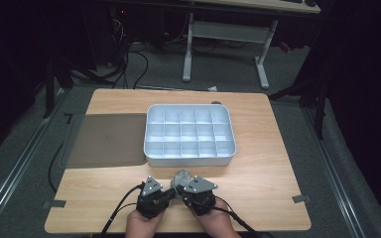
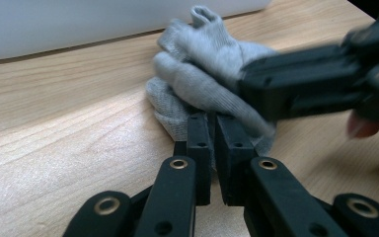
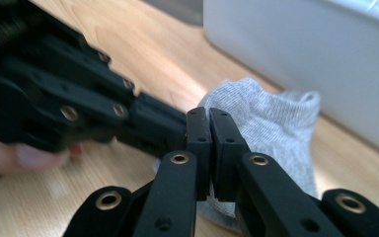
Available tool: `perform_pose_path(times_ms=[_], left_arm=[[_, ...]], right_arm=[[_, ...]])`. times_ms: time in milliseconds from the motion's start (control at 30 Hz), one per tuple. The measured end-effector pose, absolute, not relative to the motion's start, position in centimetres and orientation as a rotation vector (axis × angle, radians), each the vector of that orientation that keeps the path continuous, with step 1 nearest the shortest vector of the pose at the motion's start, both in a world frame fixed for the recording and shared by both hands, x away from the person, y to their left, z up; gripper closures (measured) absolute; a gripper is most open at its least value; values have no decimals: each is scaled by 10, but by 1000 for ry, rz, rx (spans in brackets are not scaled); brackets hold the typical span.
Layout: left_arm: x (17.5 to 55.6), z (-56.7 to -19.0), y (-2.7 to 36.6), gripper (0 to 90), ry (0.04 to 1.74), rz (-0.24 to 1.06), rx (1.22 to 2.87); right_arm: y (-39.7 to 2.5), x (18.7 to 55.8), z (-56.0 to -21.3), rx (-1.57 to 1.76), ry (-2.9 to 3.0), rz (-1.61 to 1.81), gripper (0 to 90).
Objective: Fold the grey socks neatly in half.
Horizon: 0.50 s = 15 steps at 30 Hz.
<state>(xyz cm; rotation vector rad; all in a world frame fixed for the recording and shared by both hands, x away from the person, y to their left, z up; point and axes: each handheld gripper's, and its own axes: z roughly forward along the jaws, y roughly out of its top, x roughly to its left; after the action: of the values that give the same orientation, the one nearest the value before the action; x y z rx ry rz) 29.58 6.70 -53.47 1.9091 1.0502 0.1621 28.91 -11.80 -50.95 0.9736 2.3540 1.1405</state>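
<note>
A crumpled grey sock lies on the wooden table just in front of the white divided tray. Both grippers meet at it near the table's front edge. In the left gripper view the sock bunches up ahead of the left gripper, whose jaws are pressed together on its near edge. The right gripper crosses in from the right onto the same cloth. In the right gripper view the sock spreads behind the right gripper, shut on a fold of it, with the left gripper coming in from the left.
The white tray with several empty compartments stands mid-table, close behind the sock. A dark flat mat lies to its left. Hands hold both grippers at the front edge. A desk frame and cables sit on the floor beyond.
</note>
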Motion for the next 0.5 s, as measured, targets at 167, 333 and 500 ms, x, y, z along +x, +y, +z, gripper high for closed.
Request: perform_pose_path(times_ms=[167,333,500], left_arm=[[297,-535,73,846,1084,137,1860],[295,-533,81,851,1092,164,1807],[295,-522,79,869,1014,226,1786]], right_arm=[[-120,289,-520,991,2380,1127,886],[-118,288,-526,977,2406,1107,886],[-116,287,-527,954,2401,1100,886]])
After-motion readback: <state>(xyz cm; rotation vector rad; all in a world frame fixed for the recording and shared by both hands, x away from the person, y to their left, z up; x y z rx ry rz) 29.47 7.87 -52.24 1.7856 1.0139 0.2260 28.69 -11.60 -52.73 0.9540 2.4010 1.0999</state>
